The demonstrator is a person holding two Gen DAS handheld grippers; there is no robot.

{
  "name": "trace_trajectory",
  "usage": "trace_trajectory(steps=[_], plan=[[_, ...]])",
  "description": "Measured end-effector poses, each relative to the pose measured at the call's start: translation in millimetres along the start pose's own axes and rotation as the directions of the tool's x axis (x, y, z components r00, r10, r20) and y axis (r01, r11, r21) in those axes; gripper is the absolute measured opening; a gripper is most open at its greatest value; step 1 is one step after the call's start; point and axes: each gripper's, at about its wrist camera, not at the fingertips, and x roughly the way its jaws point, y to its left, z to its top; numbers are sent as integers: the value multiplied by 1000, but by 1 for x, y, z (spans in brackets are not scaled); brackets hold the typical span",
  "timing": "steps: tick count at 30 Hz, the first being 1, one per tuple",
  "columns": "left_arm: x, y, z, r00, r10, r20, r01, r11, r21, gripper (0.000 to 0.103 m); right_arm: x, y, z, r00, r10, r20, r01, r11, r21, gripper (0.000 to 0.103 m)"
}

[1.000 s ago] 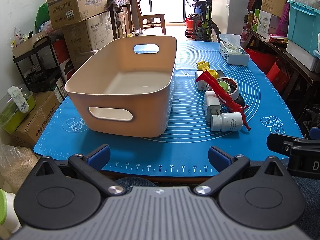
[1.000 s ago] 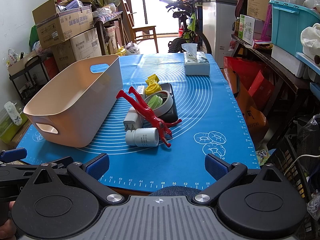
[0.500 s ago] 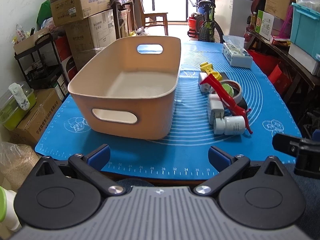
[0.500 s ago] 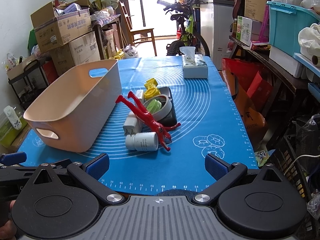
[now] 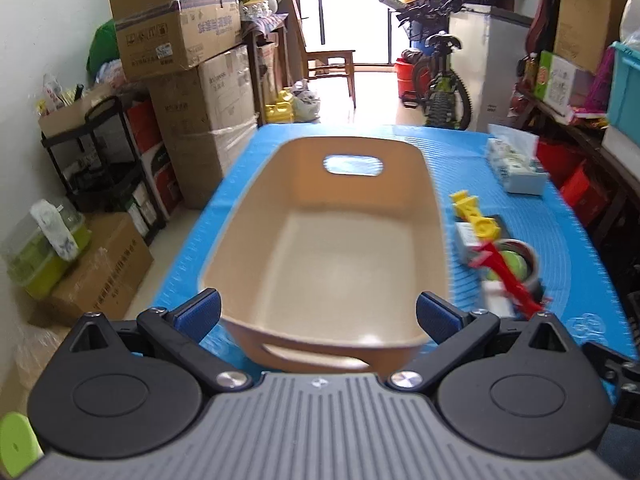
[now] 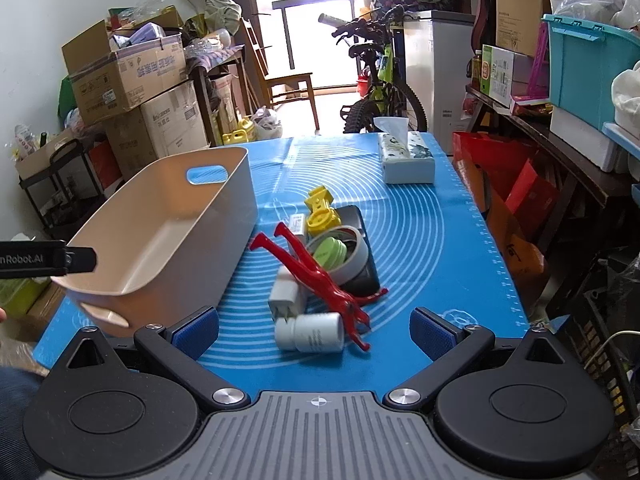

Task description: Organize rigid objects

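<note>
Pretty cluttered room. Way past the red tongs (image 6: 320,276) there's a bright glass door (image 6: 320,24) with a wooden chair (image 6: 288,88) and a bike (image 6: 380,84). Stacked cardboard boxes (image 6: 128,80) left of them along a white wall (image 6: 52,20), shelving with a teal bin (image 6: 588,68) to the right.

The left gripper (image 5: 318,314) hangs with jaws spread wide over the near end of the empty beige bin (image 5: 280,216); right of the bin lie a yellow clip (image 5: 476,216), red pliers (image 5: 510,276) and a tape roll (image 5: 528,254); beyond the bin's far right corner sits a tissue box (image 5: 516,166).
</note>
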Motion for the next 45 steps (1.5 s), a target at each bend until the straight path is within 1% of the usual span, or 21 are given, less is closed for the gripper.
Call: trace_trajectory(steps=[1, 4, 6, 7, 11, 13, 14, 16, 18, 21, 25, 27, 28, 31, 33, 35, 36, 38, 42, 44, 45], plan=[[6, 5, 2, 1000, 4, -2, -4, 1000, 1, 102, 5, 2, 1, 1000, -1, -3, 1, 1000, 0, 101], [24, 24, 5, 999, -44, -22, 43, 999, -21, 102, 22, 6, 4, 1000, -9, -22, 9, 1000, 1, 100], [37, 38, 6, 998, -54, -29, 53, 998, -44, 102, 36, 11, 4, 999, -14, -44, 14, 1000, -2, 101], [43, 43, 6, 998, -46, -32, 44, 998, -49, 102, 43, 13, 4, 998, -18, -56, 18, 1000, -5, 101], [63, 64, 12, 999, 26, -33, -28, 998, -59, 101, 69, 18, 2, 994, -37, -99, 37, 999, -8, 101], [73, 74, 15, 998, 42, -44, -45, 996, -77, 100, 78, 18, 1, 992, -45, -119, 46, 999, 3, 100], [77, 77, 17, 998, 44, -51, -48, 996, -80, 94, 82, 18, 1, 991, -49, -125, 50, 999, 8, 100], [86, 81, 23, 996, 52, -77, -57, 996, -75, 86, 88, 18, 0, 990, -54, -131, 57, 998, 17, 101], [96, 83, 29, 993, 53, -107, -60, 996, -62, 86, 94, 18, 0, 989, -59, -138, 63, 998, 25, 101], [101, 80, 38, 994, 19, -106, -24, 999, -42, 86, 102, 17, -1, 986, -66, -154, 72, 997, 40, 100], [116, 80, 48, 989, 4, -146, -9, 999, -33, 84, 111, 14, -1, 982, -73, -174, 85, 994, 62, 101], [123, 81, 49, 986, 3, -166, -8, 999, -35, 79, 113, 11, -2, 979, -78, -187, 94, 993, 78, 101], [126, 83, 49, 985, -1, -175, -5, 999, -36, 74, 113, 9, -1, 979, -79, -188, 96, 992, 86, 101], [132, 88, 48, 980, -11, -198, 1, 999, -51, 73, 115, 7, -2, 978, -77, -195, 97, 991, 91, 100], [136, 91, 45, 976, -19, -218, 6, 998, -62, 67, 117, 8, -2, 976, -75, -206, 95, 991, 89, 101], [140, 93, 45, 971, -21, -237, 5, 998, -68, 56, 121, 8, -2, 973, -73, -220, 94, 992, 89, 100], [141, 95, 45, 971, -20, -240, 3, 998, -70, 54, 123, 9, -2, 972, -72, -224, 94, 992, 89, 100], [142, 96, 45, 969, -21, -245, 4, 998, -70, 45, 125, 10, -2, 971, -73, -229, 95, 992, 86, 101], [144, 96, 46, 966, -39, -254, 25, 998, -58, 38, 129, 13, -3, 962, -90, -258, 111, 992, 66, 101], [144, 94, 47, 964, -49, -260, 37, 998, -51, 30, 133, 14, -3, 955, -98, -279, 119, 991, 58, 100], [144, 93, 47, 964, -53, -260, 42, 998, -48, 29, 135, 15, -3, 954, -100, -284, 120, 991, 55, 100]])
